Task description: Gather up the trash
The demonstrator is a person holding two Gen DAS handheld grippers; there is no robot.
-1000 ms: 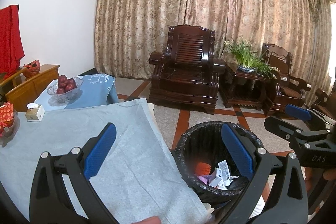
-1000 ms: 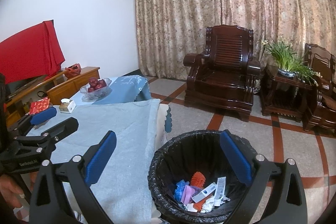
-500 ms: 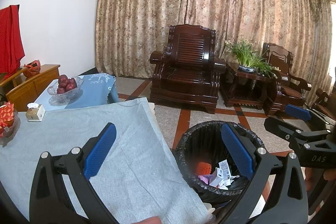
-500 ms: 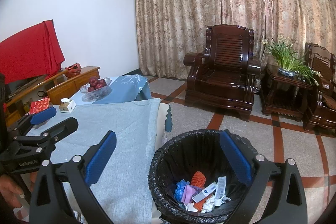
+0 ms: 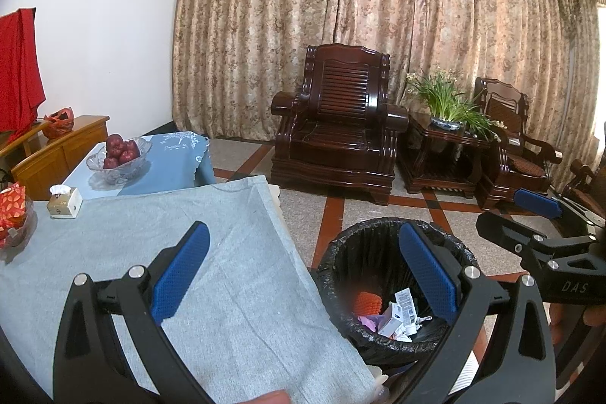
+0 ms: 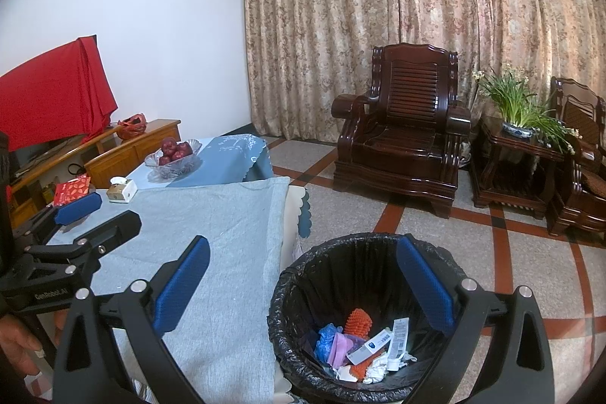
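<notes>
Two empty grippers, nothing moved: the trash sits in the bin

Nothing has shifted over the last second: both views match the earlier ones, with the grippers parked where they were and no item lifted or dropped. We read that as a pause at or near the end of the job, since the grey cloth on the tabletop [image 5: 212,237] shows no loose litter in either view.

Going left to right, we first see keepers at the far side of the tabletop: a red packet in a dish [image 5: 13,214], a small tissue box [image 5: 65,201] and a glass bowl of red fruit [image 5: 118,158]. We judge none of these to be trash.

Our left gripper [image 5: 303,275] hovers over the cloth's near edge, its blue fingers [image 5: 181,273] spread wide with nothing between them. Our right gripper [image 6: 303,284] is likewise wide and empty, hanging above the bin's rim.

Just beside the tabletop, on the floor, stands the black-lined trash bin [image 6: 303,298]. The collected trash [image 6: 363,347] lies heaped at its bottom: a spiky orange piece, crumpled blue and pink wrappers, a small white and blue box, a barcoded strip and white scraps. The liner's rim folds loosely over the edge.
</notes>
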